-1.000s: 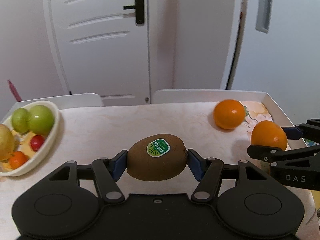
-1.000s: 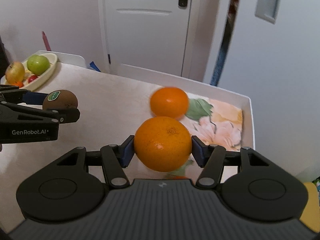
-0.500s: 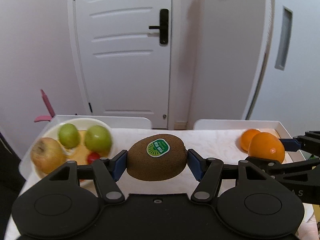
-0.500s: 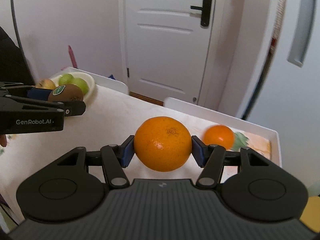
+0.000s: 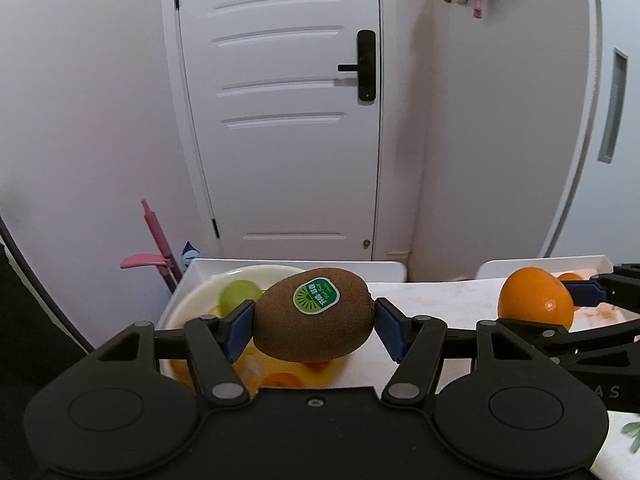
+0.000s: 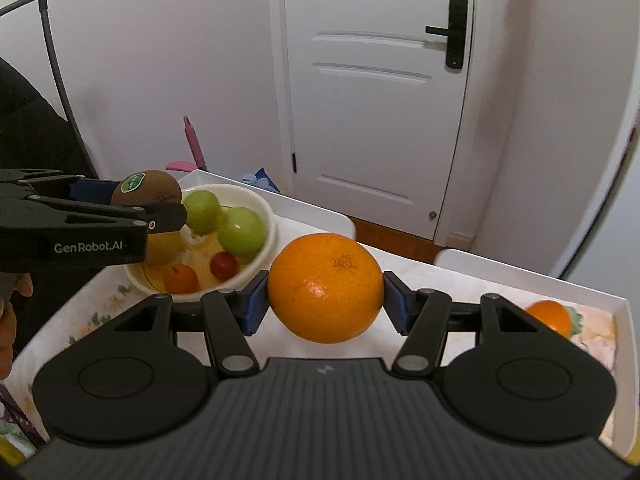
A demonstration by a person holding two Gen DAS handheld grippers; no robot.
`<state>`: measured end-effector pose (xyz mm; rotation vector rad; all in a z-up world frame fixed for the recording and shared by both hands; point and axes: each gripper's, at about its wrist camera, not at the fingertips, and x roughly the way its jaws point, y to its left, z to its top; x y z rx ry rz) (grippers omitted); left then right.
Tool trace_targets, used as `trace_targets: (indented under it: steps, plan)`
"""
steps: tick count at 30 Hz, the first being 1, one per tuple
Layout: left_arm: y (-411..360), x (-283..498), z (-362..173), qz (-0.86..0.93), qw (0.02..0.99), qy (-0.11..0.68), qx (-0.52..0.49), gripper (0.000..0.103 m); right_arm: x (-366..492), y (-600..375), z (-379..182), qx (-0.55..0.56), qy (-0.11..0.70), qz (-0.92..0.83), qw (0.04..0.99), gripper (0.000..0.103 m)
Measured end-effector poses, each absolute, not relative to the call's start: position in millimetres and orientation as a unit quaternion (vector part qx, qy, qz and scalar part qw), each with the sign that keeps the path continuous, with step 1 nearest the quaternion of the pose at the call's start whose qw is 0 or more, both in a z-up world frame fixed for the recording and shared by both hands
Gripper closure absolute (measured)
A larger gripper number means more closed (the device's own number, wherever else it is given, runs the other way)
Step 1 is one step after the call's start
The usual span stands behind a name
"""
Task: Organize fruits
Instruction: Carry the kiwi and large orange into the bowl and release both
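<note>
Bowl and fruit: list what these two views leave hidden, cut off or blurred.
- Bowl, left wrist view: the kiwi and left gripper cover most of its contents.
- Bowl, right wrist view: the near left part sits behind the left gripper; the green apples are blurred.
- Loose orange, right wrist view: half hidden by the right gripper, which holds another orange.
- Kiwi sticker: text too small.

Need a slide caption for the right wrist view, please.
Right gripper clamps an orange above the table while the left gripper carries a kiwi over the fruit bowl.
</note>
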<state>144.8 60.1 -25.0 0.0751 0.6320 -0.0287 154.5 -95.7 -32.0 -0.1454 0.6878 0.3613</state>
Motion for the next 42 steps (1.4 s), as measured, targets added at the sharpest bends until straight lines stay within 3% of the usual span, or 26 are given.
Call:
trace_targets:
  steps: [11, 25, 34, 42]
  plan:
    - [99, 180, -59, -0.068, 0.937, 0.326, 0.101, 0.035, 187, -50, -50, -0.052, 0.351, 0.15, 0.923, 0.029]
    - [95, 200, -108, -0.133, 0.908, 0.344, 0.198, 0.032, 219, -37, -63, -0.051, 0.363, 0.125, 0.922, 0.029]
    - [114, 196, -99, -0.14, 0.919, 0.332, 0.161, 0.013, 244, -21, -55, -0.054, 0.361, 0.152, 0.919, 0.029]
    - [137, 199, -83, -0.12, 0.929, 0.329, 0.117, 0.012, 268, 4, -56, -0.067, 0.362, 0.188, 0.911, 0.029]
